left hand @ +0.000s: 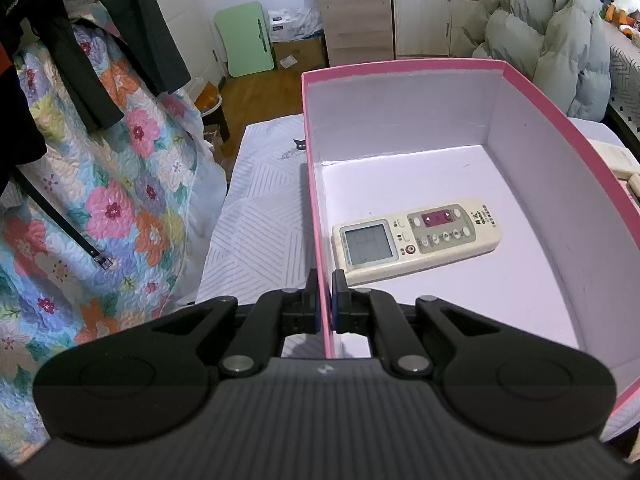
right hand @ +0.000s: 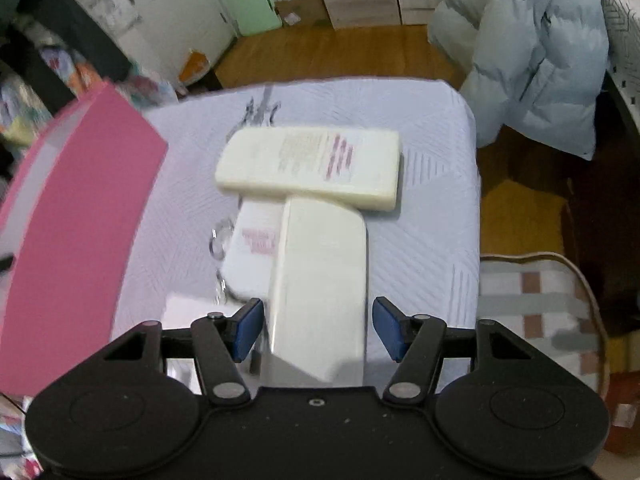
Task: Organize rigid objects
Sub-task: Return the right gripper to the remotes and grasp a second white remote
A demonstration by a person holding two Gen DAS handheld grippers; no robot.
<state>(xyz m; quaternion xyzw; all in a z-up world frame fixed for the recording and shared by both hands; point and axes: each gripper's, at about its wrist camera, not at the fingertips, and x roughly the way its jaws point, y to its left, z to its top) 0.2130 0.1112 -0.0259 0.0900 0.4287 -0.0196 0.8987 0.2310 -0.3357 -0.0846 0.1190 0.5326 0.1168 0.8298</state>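
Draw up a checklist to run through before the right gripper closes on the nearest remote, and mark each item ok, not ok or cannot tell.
1. Left gripper clamps the pink box wall: ok.
2. Right gripper open, straddling the nearest remote: ok.
3. Blue pads touching that remote: not ok, gaps on both sides.
4. Nearest remote free of the crosswise remote behind: cannot tell, blurred.
5. Box floor has room beside the remote already inside: ok.

L gripper [left hand: 325, 300] fingers [left hand: 311, 300] clamp pink box [left hand: 560, 128] wall; remote [left hand: 416, 236] inside.
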